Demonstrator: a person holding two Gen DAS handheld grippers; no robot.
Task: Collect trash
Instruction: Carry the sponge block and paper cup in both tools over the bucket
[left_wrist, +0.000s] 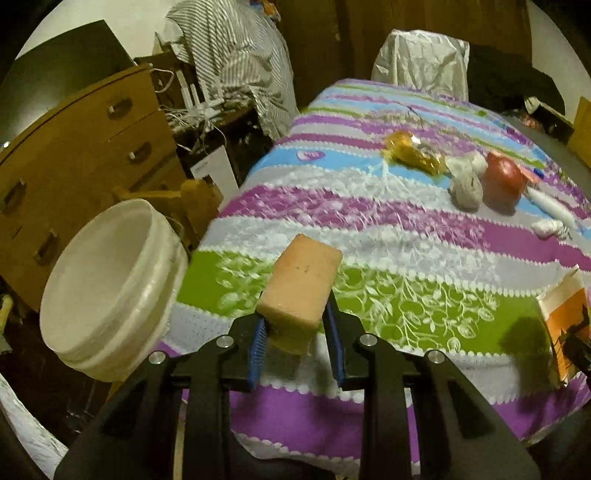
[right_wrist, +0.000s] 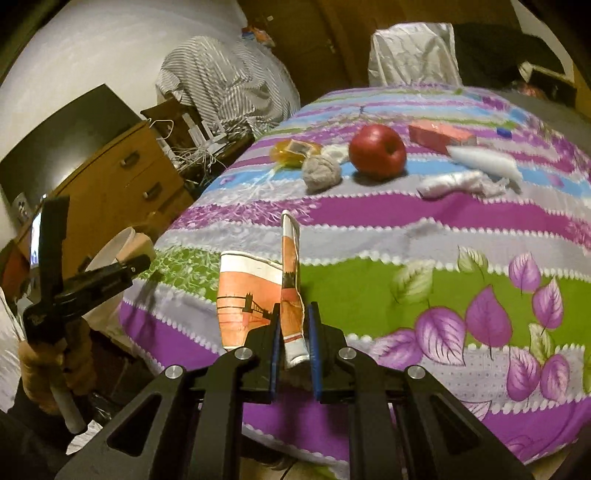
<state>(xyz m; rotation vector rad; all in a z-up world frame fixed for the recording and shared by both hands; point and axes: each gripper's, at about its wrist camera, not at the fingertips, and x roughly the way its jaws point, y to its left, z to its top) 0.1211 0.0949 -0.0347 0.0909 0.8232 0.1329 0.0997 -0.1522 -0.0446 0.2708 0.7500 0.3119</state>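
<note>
My left gripper (left_wrist: 295, 314) is shut on a peach sponge block (left_wrist: 301, 280), held above the near edge of the bed. Just left of it stands a white bucket (left_wrist: 107, 288), its mouth tilted toward the camera. My right gripper (right_wrist: 293, 332) is shut on a flattened orange paper cup (right_wrist: 251, 299) with a bridge print; the same cup (left_wrist: 565, 325) shows at the right edge of the left wrist view. Farther up the bed lie a yellow wrapper (right_wrist: 291, 151), a grey crumpled ball (right_wrist: 321, 171), a red apple (right_wrist: 376, 151) and a white crumpled tissue (right_wrist: 458, 182).
The striped bedcover (right_wrist: 406, 288) fills the middle. A pink box (right_wrist: 439, 136) and a white tube (right_wrist: 484, 162) lie past the apple. A wooden dresser (left_wrist: 74, 155), cables and a striped garment (left_wrist: 236, 55) crowd the left side. A gloved hand (right_wrist: 55, 365) shows at lower left.
</note>
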